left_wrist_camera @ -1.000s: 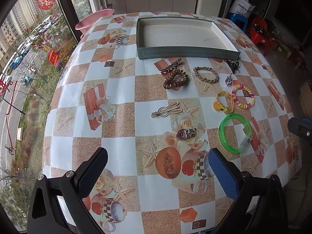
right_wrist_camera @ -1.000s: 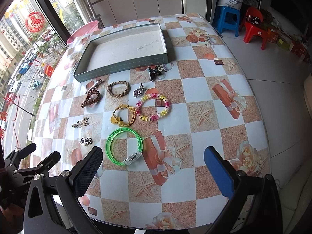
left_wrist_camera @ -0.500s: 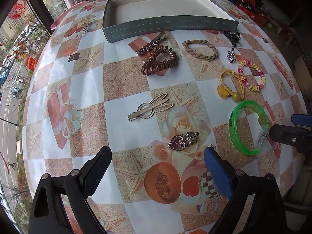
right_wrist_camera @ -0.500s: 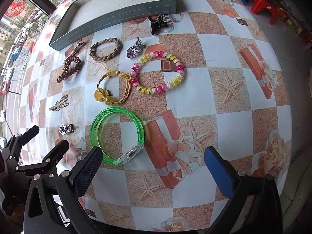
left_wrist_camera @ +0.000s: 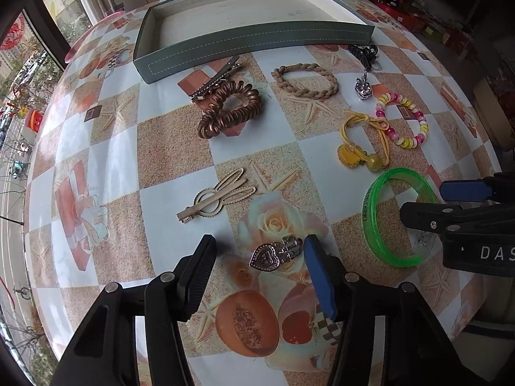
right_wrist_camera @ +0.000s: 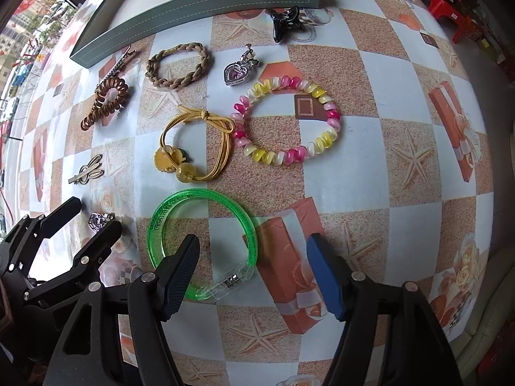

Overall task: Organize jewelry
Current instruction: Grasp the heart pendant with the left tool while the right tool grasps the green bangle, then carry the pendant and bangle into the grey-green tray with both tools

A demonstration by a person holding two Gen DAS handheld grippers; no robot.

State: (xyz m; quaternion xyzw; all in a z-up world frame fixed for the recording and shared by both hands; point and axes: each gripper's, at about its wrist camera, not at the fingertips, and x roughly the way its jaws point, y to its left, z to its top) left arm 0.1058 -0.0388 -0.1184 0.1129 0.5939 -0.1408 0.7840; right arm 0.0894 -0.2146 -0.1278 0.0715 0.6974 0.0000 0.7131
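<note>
My left claw, jaws just narrowing, brackets the heart clip unclamped. My right claw, likewise narrowing, straddles the green bangle ungripped.

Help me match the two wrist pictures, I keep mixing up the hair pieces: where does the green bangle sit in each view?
Left wrist view: the green bangle lies at the right edge, partly behind the right gripper's black fingers.
Right wrist view: the green bangle lies bottom centre; the right gripper has one finger inside the ring and one outside.
Shared landmark: the yellow hair tie, just beyond the bangle in both.
</note>
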